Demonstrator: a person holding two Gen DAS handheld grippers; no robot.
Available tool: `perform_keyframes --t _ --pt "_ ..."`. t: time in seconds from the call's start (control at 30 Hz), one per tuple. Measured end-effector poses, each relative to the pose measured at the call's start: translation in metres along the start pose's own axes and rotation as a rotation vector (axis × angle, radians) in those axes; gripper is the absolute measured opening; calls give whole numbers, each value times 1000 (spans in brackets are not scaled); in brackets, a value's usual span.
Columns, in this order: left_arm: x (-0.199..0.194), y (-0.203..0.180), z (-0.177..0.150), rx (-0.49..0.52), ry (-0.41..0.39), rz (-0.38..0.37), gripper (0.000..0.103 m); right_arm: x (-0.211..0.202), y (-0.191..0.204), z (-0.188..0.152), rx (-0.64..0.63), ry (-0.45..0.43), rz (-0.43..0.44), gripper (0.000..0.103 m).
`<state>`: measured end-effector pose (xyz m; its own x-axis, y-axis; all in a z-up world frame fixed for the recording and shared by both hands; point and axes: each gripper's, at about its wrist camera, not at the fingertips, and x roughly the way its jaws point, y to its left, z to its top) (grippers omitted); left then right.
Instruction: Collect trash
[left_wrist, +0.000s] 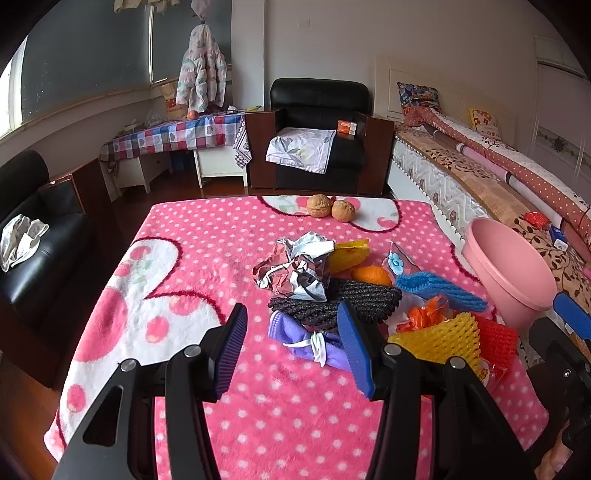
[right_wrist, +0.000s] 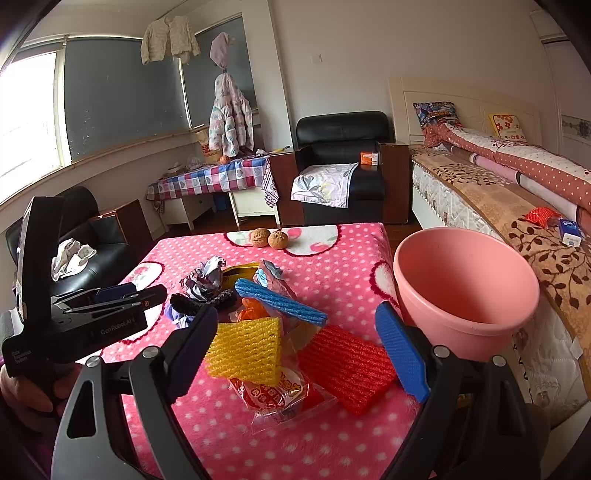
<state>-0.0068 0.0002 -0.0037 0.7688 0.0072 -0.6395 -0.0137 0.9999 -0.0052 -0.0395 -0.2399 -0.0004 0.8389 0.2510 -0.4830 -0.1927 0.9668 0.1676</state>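
A table under a pink dotted blanket (left_wrist: 207, 258) carries a pink bucket (right_wrist: 465, 295) at its right edge, empty inside, and a heap of trash left of it: crumpled paper (left_wrist: 295, 269), a black knitted piece (left_wrist: 332, 302), and yellow (right_wrist: 245, 350), red (right_wrist: 347, 369) and blue foam nets (right_wrist: 280, 301). The left gripper (left_wrist: 293, 347) angles down at the heap's near edge, jaws apart and empty. The right gripper (right_wrist: 295, 354) angles down over the yellow and red nets, jaws wide and gripping nothing.
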Motion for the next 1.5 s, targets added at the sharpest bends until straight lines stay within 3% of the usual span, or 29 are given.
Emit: perform_keyframes --t 1.5 --pt "1 1 -1 0 3 1 51 -2 -4 0 18 4 1 88"
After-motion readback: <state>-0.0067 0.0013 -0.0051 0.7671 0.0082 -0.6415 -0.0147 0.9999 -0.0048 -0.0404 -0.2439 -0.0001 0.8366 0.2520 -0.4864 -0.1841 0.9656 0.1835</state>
